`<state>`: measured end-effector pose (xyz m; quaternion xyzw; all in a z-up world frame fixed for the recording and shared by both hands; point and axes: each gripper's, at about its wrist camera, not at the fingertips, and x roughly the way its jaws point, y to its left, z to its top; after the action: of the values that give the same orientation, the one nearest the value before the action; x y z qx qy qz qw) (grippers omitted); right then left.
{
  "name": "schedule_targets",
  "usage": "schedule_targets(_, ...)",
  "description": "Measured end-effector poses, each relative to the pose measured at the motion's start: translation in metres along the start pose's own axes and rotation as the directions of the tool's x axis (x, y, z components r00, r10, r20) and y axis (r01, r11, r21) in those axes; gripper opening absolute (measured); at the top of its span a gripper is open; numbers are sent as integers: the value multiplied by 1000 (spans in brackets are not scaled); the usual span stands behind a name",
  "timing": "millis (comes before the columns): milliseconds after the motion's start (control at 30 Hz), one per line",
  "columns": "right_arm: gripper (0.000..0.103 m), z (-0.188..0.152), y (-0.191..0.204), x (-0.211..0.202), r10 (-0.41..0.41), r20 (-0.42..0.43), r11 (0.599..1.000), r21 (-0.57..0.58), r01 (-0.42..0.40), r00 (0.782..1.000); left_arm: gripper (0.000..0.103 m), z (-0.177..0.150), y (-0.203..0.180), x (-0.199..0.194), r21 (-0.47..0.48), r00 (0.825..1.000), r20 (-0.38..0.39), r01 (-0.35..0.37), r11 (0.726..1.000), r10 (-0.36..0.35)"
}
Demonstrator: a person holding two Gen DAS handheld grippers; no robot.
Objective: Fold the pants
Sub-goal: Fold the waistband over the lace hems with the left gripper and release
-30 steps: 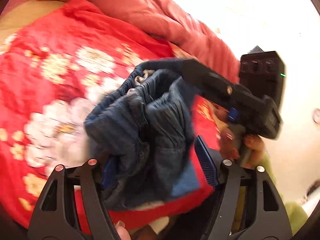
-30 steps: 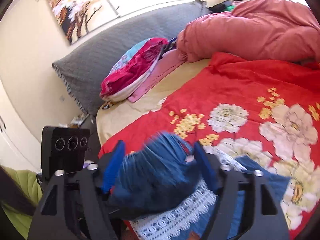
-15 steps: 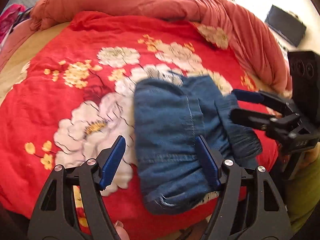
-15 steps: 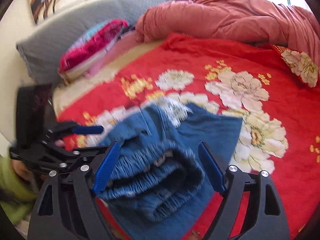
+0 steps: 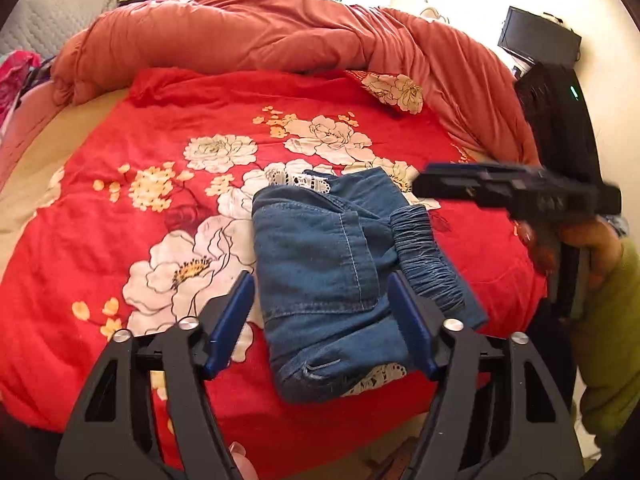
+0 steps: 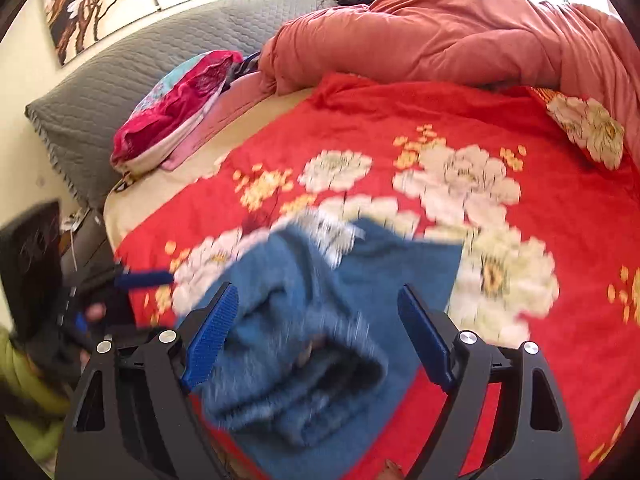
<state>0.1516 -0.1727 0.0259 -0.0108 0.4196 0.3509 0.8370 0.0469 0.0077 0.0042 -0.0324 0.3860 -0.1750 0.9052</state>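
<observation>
The blue denim pants (image 5: 312, 260) with white lace trim lie folded in a compact bundle on the red flowered bedspread (image 5: 120, 200), near its front edge. My left gripper (image 5: 320, 284) hovers just over the near end of the bundle; its jaws are closing, and the pads do not press on the cloth. My right gripper (image 6: 316, 294) hangs over the blurred pants (image 6: 304, 320) from the other side, jaws wide, closing a little and gripping nothing. In the left wrist view the right gripper (image 5: 428, 184) points in from the right, apart from the pants.
A bunched orange duvet (image 5: 260, 32) fills the back of the bed. A grey headboard (image 6: 140, 72) and a pink-red pillow (image 6: 176, 112) lie at the left. A black screen (image 5: 536, 36) stands at the far right. A green sleeve (image 5: 612, 340) is beside the bed's edge.
A second ago the pants hung bunched between the grippers. Now they lie folded on the bedspread and both grippers have let go and drawn back. The left jaws have narrowed.
</observation>
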Motion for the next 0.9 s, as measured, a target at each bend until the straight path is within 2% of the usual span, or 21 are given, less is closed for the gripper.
schedule_targets(33,62,8,0,8,5,-26,1000,-13,-6,1000,47,-1,-3,4,9,1000,-12,4,1000,-3)
schedule_targets(133,42,24,-2,42,9,-148,999,-42,-15,989,42,-11,-14,22,38,997,-79,15,999,-12)
schedule_targets(267,40,25,4,83,-64,-304,991,-132,25,951,42,-23,-22,35,94,994,-109,-15,995,25)
schedule_targets(300,30,21,7,91,-81,-334,988,-154,30,939,42,-24,-21,35,90,994,-111,-12,996,22)
schedule_targets(333,10,16,12,99,-86,-362,984,-178,21,928,42,-24,-19,35,85,994,-111,-6,996,16)
schedule_targets(367,7,12,17,102,-83,-369,981,-194,11,926,42,-24,-17,35,80,994,-112,0,997,9)
schedule_targets(467,6,15,34,94,-149,-306,962,-265,66,940,42,-22,-12,32,54,995,-103,18,998,-13)
schedule_targets(500,6,23,35,87,-163,-260,959,-270,90,952,42,-20,-10,31,42,995,-98,16,999,-12)
schedule_targets(600,6,44,31,84,-188,-193,952,-279,130,963,42,-16,-11,36,37,995,-98,15,999,-11)
schedule_targets(667,6,48,28,101,-209,-217,946,-293,141,954,42,-16,-14,38,46,995,-97,7,999,-3)
schedule_targets(733,8,41,22,123,-242,-264,940,-302,159,934,42,-18,-16,41,53,995,-103,1,999,4)
schedule_targets(800,10,34,12,131,-223,-274,951,-270,148,936,42,-20,-14,42,47,994,-108,4,999,2)
schedule_targets(867,28,36,1,116,-173,-240,976,-171,134,955,42,-20,-13,43,40,994,-112,12,999,-7)
schedule_targets(900,41,36,-2,106,-175,-212,979,-144,146,962,43,-21,-12,43,40,994,-113,13,999,-8)
